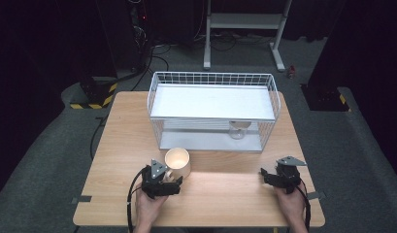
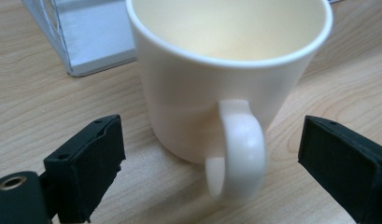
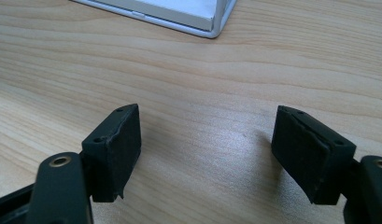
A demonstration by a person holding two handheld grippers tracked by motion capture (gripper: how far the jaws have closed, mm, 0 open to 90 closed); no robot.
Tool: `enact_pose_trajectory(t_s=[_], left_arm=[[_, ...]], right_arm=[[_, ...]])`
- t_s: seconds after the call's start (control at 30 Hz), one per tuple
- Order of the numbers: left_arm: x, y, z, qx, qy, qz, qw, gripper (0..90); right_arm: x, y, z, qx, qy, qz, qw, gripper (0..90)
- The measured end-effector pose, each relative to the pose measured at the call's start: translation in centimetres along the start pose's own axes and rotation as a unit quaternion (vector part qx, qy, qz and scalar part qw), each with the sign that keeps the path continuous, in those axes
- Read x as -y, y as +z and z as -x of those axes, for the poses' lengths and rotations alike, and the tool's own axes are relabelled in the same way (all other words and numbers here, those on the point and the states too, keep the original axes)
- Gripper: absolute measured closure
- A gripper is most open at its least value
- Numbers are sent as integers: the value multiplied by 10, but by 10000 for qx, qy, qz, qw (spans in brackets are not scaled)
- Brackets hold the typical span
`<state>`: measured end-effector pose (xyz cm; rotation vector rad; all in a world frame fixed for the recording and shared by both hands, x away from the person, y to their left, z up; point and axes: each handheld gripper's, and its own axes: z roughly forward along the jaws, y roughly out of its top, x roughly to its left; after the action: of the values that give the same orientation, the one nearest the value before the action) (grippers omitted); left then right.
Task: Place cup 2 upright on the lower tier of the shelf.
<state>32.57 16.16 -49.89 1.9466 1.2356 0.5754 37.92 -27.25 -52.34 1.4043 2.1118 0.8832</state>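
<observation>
Mug (image 2: 216, 88) upright between open left fingers (image 2: 88, 168)

A white wire rack (image 1: 213, 109) with two shelves stands at the far side of the wooden table (image 1: 118, 136), a clear glass (image 1: 239, 130) on its lower shelf.

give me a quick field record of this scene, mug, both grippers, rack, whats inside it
mug: cream mug, upright on the table, empty, in front of the rack
mug handle: faces the left gripper, lying between its open jaws, pads not touching it
left gripper: open, just behind the mug
right gripper: right gripper open, nothing between its jaws, low over bare wood at the table's right
rack: white wire rack with two shelves, at the table's far side
in rack: a small glass-like item on the lower shelf, too small to identify
</observation>
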Motion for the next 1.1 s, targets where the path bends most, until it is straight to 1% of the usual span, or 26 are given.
enact_pose_trajectory(t_s=[0.3, 0.4, 0.43, 0.53, 0.67, 1.1], left_arm=[[-11, 7, 2, -34, 97, 48, 9999, 76], [-13, 10, 2, -18, 83, 67, 9999, 78], [-13, 11, 2, -24, 65, 47, 10000, 78], [-15, 14, 2, -24, 133, 8, 9999, 75], [-19, 19, 4, -44, 141, 42, 9999, 76], [-22, 24, 6, -88, 166, 25, 9998, 77]], right_arm=[[0, 0, 0, 3, 12, -9, 10000, 245], [0, 0, 0, -2, 2, 0, 10000, 245], [0, 0, 0, -1, 2, -1, 10000, 245], [0, 0, 0, -1, 2, -1, 10000, 245], [0, 0, 0, -1, 2, -1, 10000, 245], [0, 0, 0, 2, 11, -7, 10000, 245]])
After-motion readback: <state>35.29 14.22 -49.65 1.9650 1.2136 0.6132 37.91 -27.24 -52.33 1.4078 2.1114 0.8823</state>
